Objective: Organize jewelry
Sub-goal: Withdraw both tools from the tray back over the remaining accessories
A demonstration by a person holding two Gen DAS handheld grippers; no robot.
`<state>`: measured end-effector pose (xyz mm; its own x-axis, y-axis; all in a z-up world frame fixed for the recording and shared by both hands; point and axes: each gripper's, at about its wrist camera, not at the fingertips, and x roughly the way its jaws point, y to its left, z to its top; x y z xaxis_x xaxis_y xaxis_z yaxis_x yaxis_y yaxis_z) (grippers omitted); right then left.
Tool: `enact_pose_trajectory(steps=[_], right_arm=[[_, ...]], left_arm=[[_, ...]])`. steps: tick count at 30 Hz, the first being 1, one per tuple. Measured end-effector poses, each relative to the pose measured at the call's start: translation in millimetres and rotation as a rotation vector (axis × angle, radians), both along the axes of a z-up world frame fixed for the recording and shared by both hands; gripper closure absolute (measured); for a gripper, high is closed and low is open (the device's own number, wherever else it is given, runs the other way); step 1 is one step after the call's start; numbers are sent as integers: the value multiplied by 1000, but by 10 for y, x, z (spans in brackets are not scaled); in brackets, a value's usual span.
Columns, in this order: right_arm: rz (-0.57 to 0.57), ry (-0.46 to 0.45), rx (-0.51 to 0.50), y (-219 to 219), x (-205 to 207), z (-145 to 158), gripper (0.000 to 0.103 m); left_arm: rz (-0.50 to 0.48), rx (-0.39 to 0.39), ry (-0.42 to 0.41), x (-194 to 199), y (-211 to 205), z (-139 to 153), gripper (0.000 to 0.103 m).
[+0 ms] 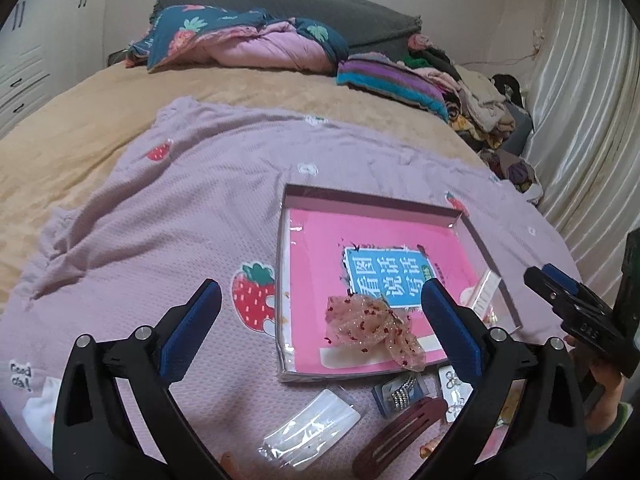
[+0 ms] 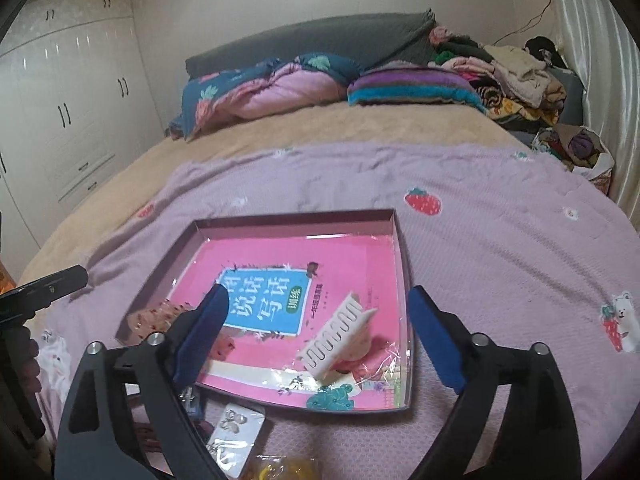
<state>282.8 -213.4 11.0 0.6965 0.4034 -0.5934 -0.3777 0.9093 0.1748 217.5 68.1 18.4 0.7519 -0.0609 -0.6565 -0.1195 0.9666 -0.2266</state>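
A shallow tray (image 1: 360, 196) with a pink book in it lies on the lilac strawberry blanket (image 1: 180, 208). In the tray's near corner rests a sheer pink bow (image 1: 372, 328) with red specks, and a white comb clip (image 2: 340, 336) lies on its other side. My left gripper (image 1: 320, 286) stands open above the bow, with nothing between its fingers. My right gripper (image 2: 318, 294) is open over the comb clip without touching it. Loose pieces lie in front of the tray: a clear packet (image 1: 316, 428), a rhinestone clip on a blue card (image 1: 400, 394), a dark red snap clip (image 1: 404, 436) and an earring card (image 2: 236, 428).
The blanket covers a tan bed (image 2: 320, 128). Folded quilts (image 2: 272, 84) and a heap of clothes (image 2: 520, 76) sit at the headboard end. White wardrobes (image 2: 72, 112) stand on the left, a pale curtain (image 1: 580, 128) on the right. A yellow item (image 2: 280, 468) lies at the near edge.
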Motion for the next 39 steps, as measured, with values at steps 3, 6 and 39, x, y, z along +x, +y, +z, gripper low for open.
enact_pose_trajectory(steps=[3,6,39], right_arm=[[-6,-14,8,-35,-90,97,11],[-9,-26,27,-92,-206,214,10],[46,-59,-33,-304,-1464,503,6]], left_arm=[[7,-4,-16,-65,29,84,10],[10,-11,-34,-145,53,170,10],[-23,16,-64,-1166,-126,385,10]])
